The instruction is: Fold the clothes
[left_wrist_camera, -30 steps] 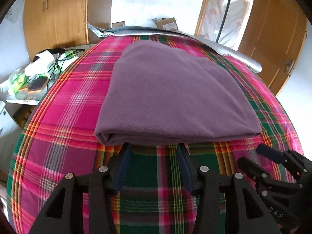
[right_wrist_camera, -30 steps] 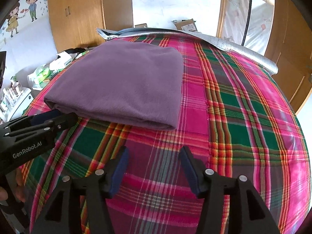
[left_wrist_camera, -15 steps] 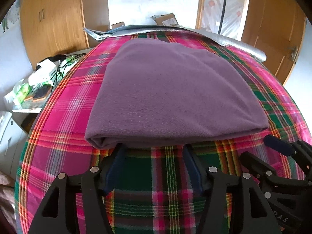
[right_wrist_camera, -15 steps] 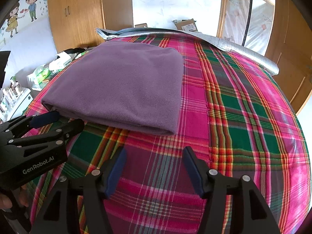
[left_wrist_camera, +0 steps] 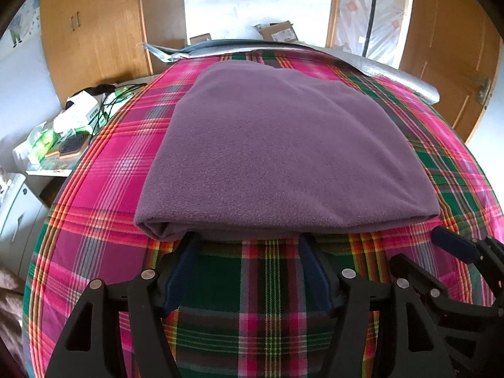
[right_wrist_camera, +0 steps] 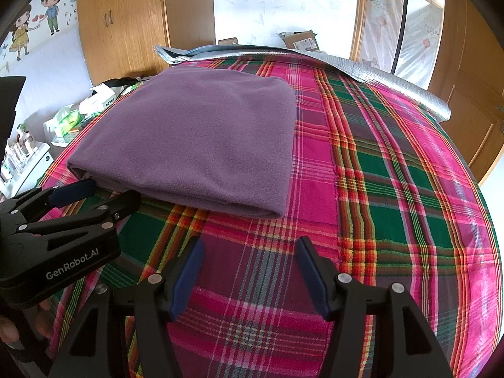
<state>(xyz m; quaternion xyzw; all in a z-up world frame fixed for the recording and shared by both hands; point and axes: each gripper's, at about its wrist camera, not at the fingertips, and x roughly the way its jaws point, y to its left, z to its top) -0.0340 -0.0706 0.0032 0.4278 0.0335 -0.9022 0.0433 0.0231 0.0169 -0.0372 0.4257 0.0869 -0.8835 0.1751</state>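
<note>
Right wrist view is showing wall stickers of two children point(right_wrist_camera: 34, 15) at upper left, which the left wrist view is barely catching. One purple fleece garment point(left_wrist_camera: 283, 145) is lying folded into a flat rectangle at centre frame on the plaid cover point(left_wrist_camera: 104, 163). Two grippers are counted. The left gripper point(left_wrist_camera: 249, 253) has just been widening, released, tips at the near fold. The right gripper point(right_wrist_camera: 249, 255) is standing released over bare plaid.

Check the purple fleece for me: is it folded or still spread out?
Folded. The purple fleece lies as a compact rectangle on the plaid cover, with stacked layers showing along its near edge and rounded fold lines at the sides.
</note>
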